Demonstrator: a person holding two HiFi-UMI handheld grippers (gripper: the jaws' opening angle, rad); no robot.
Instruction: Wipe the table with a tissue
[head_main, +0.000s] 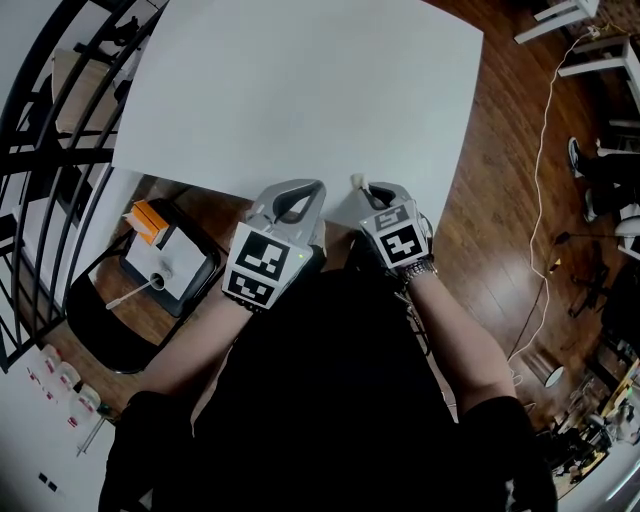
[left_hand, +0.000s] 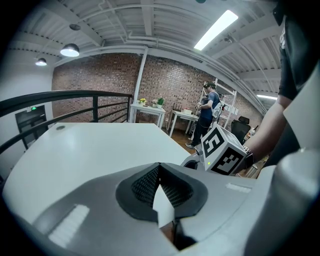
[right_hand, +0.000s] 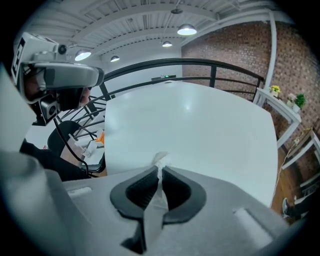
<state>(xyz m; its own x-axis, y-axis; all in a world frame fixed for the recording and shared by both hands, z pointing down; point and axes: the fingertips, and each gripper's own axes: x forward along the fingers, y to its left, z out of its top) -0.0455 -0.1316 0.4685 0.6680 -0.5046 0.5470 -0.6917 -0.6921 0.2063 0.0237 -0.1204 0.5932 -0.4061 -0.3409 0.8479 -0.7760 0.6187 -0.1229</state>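
**Tissue gripped, table yet to be wiped**

A person in black stands at the near edge of a white table with a gripper in each hand. The 2 tools are about level with each other and aimed out across the top.

The right gripper is clamped on the tissue. The paper is squeezed into a thin, crumpled ridge between the 2 dark pads, and a small twisted tuft pokes out past the tips. In the head view that tuft shows as a white nub just over the table's edge.

The left gripper is closed too, with a flat white slip caught in its jaws. This is probably another corner of the same tissue, though the angle is too tight to be sure. A pale patch between the 2 tools in the head view could be the sheet spanning them.

The whole bare top lies ahead of and below both sets of tips, running away from the person. The tissue's ridge follows the line of the jaws, so it points forward rather than down.

To my eye the wipe has not begun, as the paper looks clear of the surface. The next move would seem to call for tipping the right hand down until the tuft meets the top, then sweeping outward. With so little paper beyond the tips, the hard jaw ends may scrape the table instead.
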